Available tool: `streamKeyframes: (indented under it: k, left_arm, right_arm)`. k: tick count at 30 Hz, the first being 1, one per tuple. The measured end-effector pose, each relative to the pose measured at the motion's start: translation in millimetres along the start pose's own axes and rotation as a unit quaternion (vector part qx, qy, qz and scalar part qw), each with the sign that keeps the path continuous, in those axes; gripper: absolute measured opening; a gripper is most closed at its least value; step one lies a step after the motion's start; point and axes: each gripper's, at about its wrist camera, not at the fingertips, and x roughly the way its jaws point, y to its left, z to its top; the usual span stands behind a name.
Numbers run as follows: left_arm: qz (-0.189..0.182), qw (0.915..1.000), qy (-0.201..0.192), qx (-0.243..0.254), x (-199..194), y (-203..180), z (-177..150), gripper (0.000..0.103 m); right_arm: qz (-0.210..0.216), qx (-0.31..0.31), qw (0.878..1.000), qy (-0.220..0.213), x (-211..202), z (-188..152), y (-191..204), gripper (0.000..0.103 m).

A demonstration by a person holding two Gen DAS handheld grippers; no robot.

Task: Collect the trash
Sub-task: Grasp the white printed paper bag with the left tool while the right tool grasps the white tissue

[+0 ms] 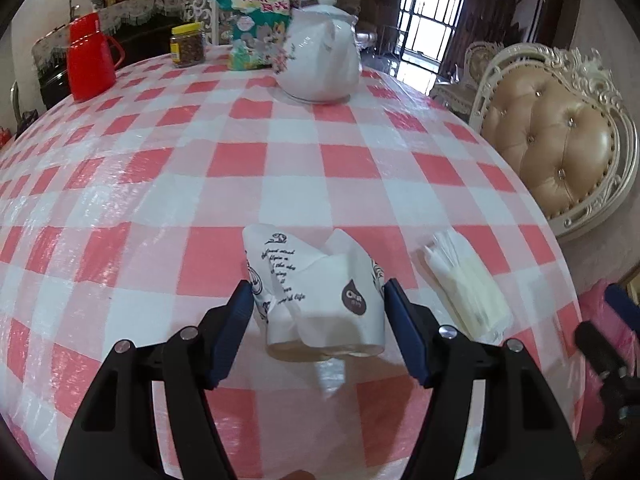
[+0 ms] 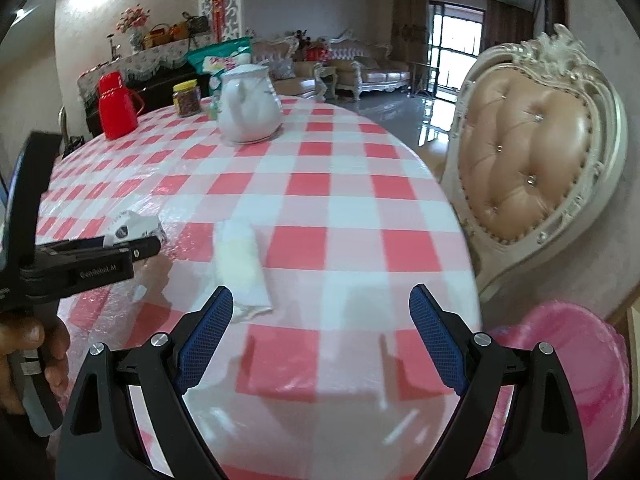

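Fingers of your left gripper (image 1: 320, 296) touch both sides of the crushed paper cup (image 1: 316, 296) on the checked table (image 1: 280, 184); your right gripper (image 2: 320, 312) hangs wide open beside the plastic wrapper (image 2: 240, 264)

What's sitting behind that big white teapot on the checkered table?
Behind the white teapot stands a green snack bag, partly covered by the pot. To its left are a yellow-lidded jar and a red jug. Whatever lies directly behind the pot's body is hidden.
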Motion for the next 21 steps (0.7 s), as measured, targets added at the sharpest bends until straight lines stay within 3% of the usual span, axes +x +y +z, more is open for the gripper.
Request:
streamKeyframes:
  k: [6,21]
  left_arm:
    - [-0.003,0.9999,-0.007,-0.013,-7.0,9.9,4.3,0.065]
    - [-0.006,0.9995,-0.024,-0.022,-18.9,19.5,10.6,0.065]
  right_arm:
    - [0.015,-0.028,0.999,0.023,23.3,3.6,25.8,0.083]
    - [0.044,-0.035,0.995,0.078,71.6,12.3,51.9,0.056]
